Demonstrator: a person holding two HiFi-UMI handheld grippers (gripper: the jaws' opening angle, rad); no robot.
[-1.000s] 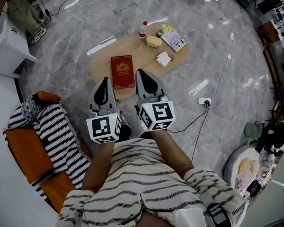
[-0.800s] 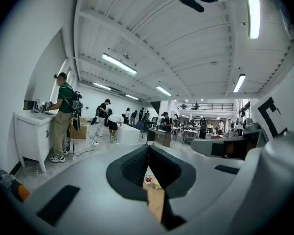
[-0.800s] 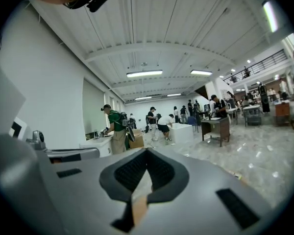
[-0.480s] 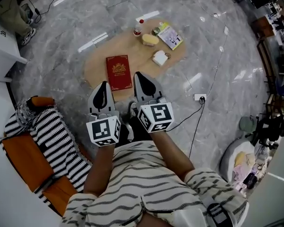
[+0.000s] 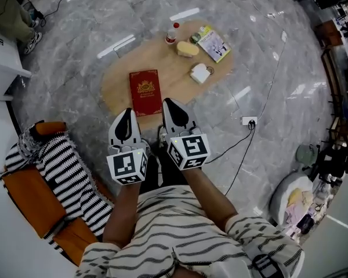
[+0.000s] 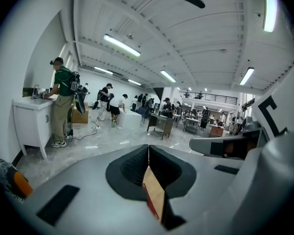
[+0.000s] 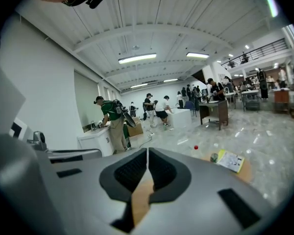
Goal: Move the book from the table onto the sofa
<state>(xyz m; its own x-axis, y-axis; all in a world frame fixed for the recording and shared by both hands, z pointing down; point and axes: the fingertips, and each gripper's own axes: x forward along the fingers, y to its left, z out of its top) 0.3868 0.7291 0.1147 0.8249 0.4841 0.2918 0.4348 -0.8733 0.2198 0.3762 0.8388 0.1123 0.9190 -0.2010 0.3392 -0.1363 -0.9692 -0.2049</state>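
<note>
A red book (image 5: pixel 145 92) with a gold crest lies flat on the low oval wooden table (image 5: pixel 124 80), at its near left part. My left gripper (image 5: pixel 125 113) hovers just short of the table's near edge, left of the book's near end, jaws shut on nothing. My right gripper (image 5: pixel 167 104) hangs beside the book's near right corner, also shut and empty. In the left gripper view the closed jaws (image 6: pixel 149 149) show a sliver of red book (image 6: pixel 150 207) and table below. The right gripper view shows its closed jaws (image 7: pixel 147 153) over bare wood. The orange sofa (image 5: pixel 29 196) is at lower left.
On the table's far end stand a bottle (image 5: pixel 171 34), a small tin (image 5: pixel 195 38), a yellow sponge-like block (image 5: pixel 187 49), a booklet (image 5: pixel 214 44) and a white cup (image 5: pixel 199 73). A striped blanket (image 5: pixel 69 172) lies on the sofa. A socket with cable (image 5: pixel 247 121) lies on the floor at right.
Both grippers have sunk lower toward the table's near edge, staying shut. The view has shifted slightly; the book has not moved.
</note>
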